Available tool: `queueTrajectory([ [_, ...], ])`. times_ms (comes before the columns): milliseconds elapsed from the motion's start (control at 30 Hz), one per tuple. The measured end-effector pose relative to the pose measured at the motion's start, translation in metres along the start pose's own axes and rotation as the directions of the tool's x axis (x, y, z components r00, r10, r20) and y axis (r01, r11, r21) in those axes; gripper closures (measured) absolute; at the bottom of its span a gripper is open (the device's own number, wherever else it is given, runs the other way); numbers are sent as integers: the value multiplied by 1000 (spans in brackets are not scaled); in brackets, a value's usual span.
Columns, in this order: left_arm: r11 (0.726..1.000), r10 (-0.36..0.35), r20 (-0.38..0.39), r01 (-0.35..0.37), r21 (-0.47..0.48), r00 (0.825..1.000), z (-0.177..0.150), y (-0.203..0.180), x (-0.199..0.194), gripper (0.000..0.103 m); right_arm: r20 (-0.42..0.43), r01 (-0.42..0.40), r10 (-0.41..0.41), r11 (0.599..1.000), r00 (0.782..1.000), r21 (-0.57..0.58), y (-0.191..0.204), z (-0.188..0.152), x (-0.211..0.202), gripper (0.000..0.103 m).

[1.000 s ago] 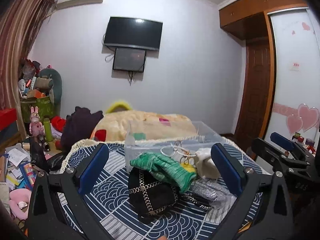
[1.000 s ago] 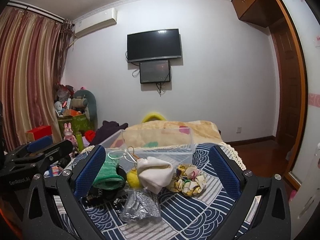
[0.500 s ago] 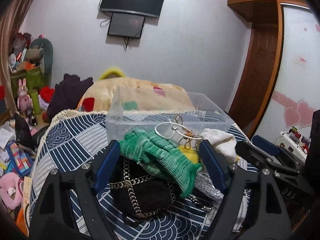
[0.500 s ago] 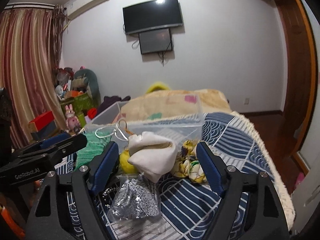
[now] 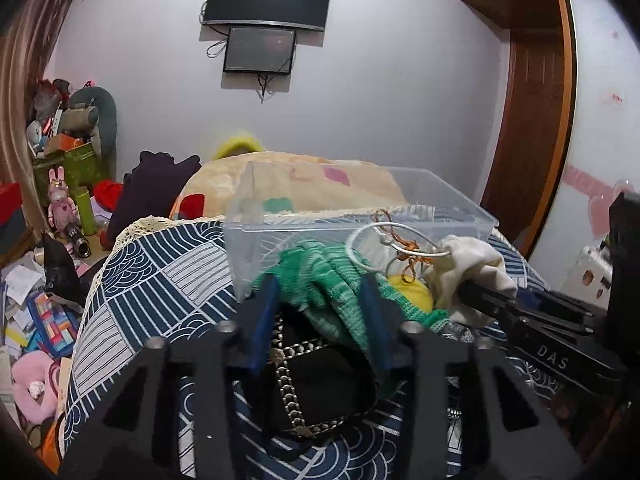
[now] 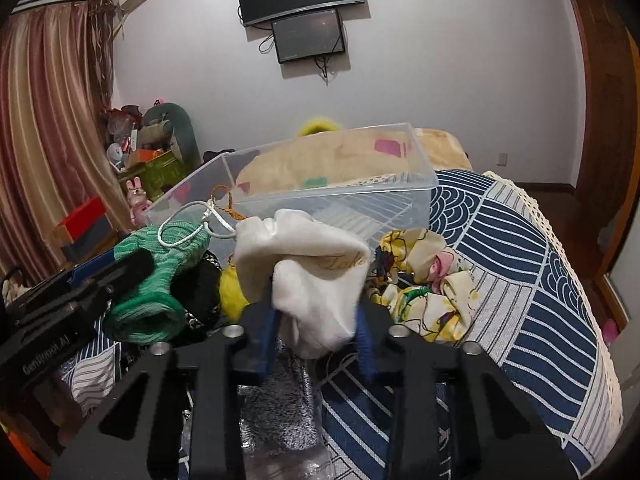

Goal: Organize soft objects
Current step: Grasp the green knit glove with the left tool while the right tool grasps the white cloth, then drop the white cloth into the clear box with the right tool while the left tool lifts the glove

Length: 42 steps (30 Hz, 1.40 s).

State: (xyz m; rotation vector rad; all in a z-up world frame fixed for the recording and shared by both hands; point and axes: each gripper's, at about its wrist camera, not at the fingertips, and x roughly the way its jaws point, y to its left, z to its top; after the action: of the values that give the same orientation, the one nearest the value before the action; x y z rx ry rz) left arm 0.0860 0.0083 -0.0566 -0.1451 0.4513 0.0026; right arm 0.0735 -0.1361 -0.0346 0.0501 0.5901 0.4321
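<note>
Since a second ago we have narrowed both — our left gripper (image 5: 320, 312) pinches the green knit (image 5: 332, 280); our right gripper (image 6: 316, 320) clamps the white pouch (image 6: 312, 264).

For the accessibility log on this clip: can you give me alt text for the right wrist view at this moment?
The right gripper pinches a white drawstring pouch over a blue patterned tablecloth. Behind it stands an empty clear plastic bin; a floral scrunchie lies to the right, and on the left the left gripper reaches to a green knit piece.
</note>
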Motion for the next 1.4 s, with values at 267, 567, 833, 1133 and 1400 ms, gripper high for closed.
queueTrajectory([
  [267,1000,-27,13,27,11,1000,4,3,-14,90,55,1,-2,1000,998,11,-5,2,-20,83],
  [567,999,-36,106,34,25,994,22,-4,-39,91,150,14,-14,1000,989,0,-4,23,-49,83],
  [833,998,-54,145,56,-6,988,46,3,-39,91,205,31,-28,999,978,-9,-2,46,-58,83],
  [1133,999,-17,164,23,-40,986,75,18,-15,91,200,47,-43,999,979,-18,-2,68,-39,83],
  [1400,999,-11,63,14,-36,998,73,29,6,91,128,71,-64,996,990,-48,1,71,-8,83],
])
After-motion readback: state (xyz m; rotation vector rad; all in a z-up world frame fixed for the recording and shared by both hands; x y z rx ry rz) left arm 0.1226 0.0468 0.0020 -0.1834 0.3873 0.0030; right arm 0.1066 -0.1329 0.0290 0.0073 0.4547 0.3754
